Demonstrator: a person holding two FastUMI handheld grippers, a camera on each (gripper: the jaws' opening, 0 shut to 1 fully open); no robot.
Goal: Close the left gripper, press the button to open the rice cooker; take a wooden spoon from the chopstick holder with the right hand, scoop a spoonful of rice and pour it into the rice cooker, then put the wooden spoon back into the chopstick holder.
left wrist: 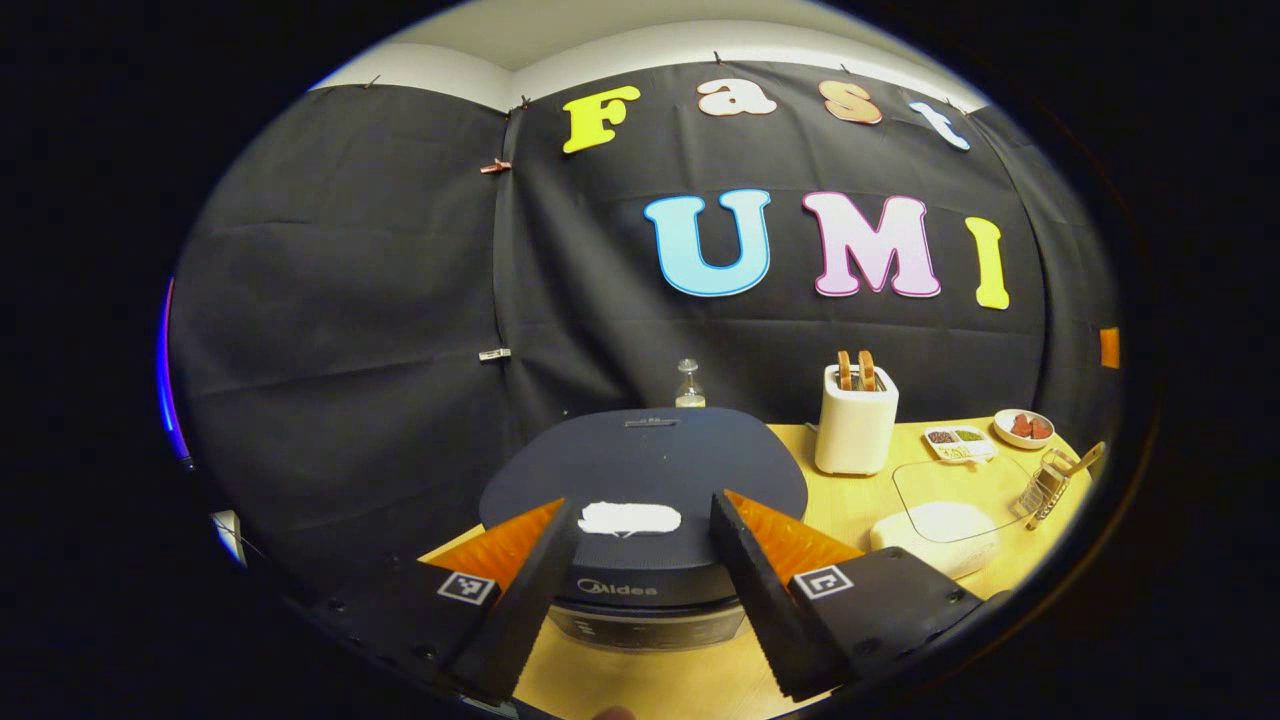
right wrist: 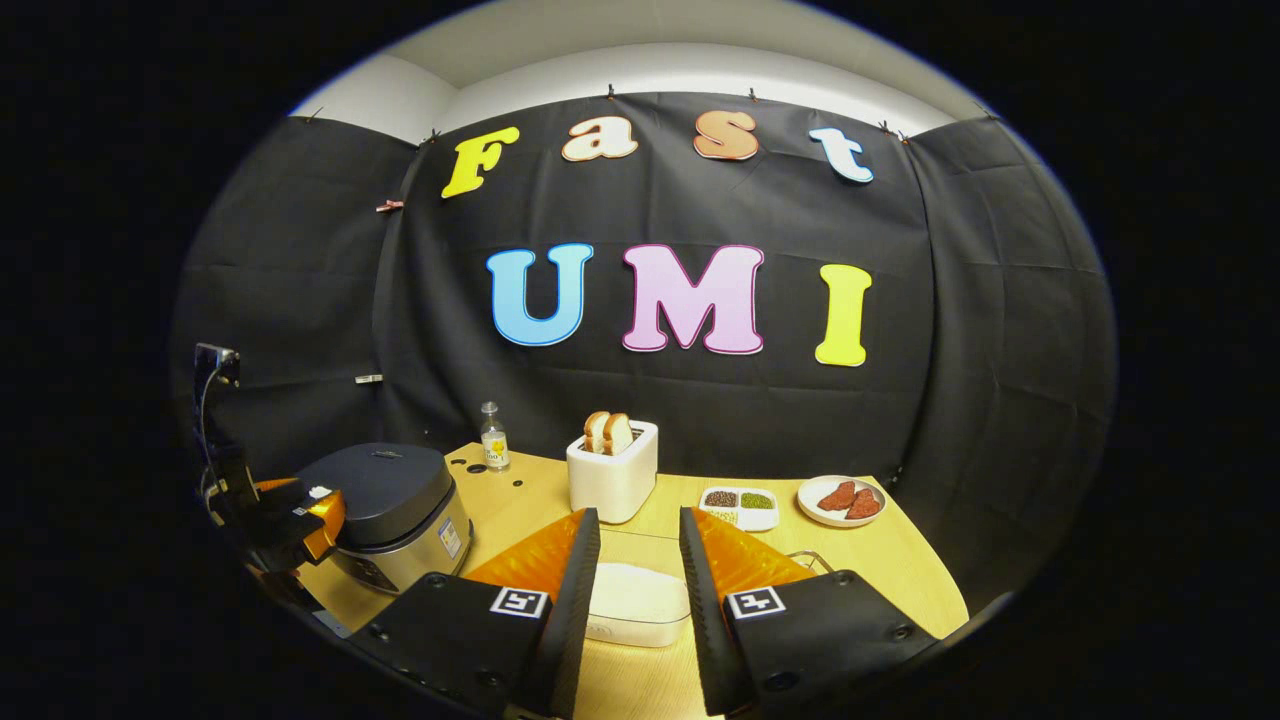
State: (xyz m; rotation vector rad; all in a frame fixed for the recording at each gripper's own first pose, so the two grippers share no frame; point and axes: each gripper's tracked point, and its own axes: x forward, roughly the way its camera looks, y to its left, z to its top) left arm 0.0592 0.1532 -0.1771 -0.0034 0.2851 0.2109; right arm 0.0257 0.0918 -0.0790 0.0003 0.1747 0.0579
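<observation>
Left gripper [left wrist: 640, 545] hangs just above the front edge of the rice cooker [left wrist: 645, 470], its fingers spread wide with nothing between them; the cooker's dark lid is shut, and a white patch on it shows in the gap between the fingers. In the right gripper view the same gripper [right wrist: 300, 520] sits over the cooker's [right wrist: 390, 500] near rim at the table's [right wrist: 900, 570] left end.

Right gripper [right wrist: 640, 580] is parted too and grips nothing. It points across the table, with the white rice container [right wrist: 640, 605] lying between its fingers just beyond them. In the left gripper view that container [left wrist: 935, 535] has a pale heap in it and stands to the right of the cooker.

Off to the right, the wire chopstick holder [left wrist: 1045, 485] stands near the table edge, a wooden spoon [left wrist: 1080, 462] leaning out of it, well apart from both grippers.

Behind, a white toaster [right wrist: 612, 480] holds two slices of bread. Beside it, a divided dish [right wrist: 740, 505] carries dark and green grains, and a round plate [right wrist: 842, 500] bears reddish pieces. A small bottle [right wrist: 492, 440] stands at the back.
</observation>
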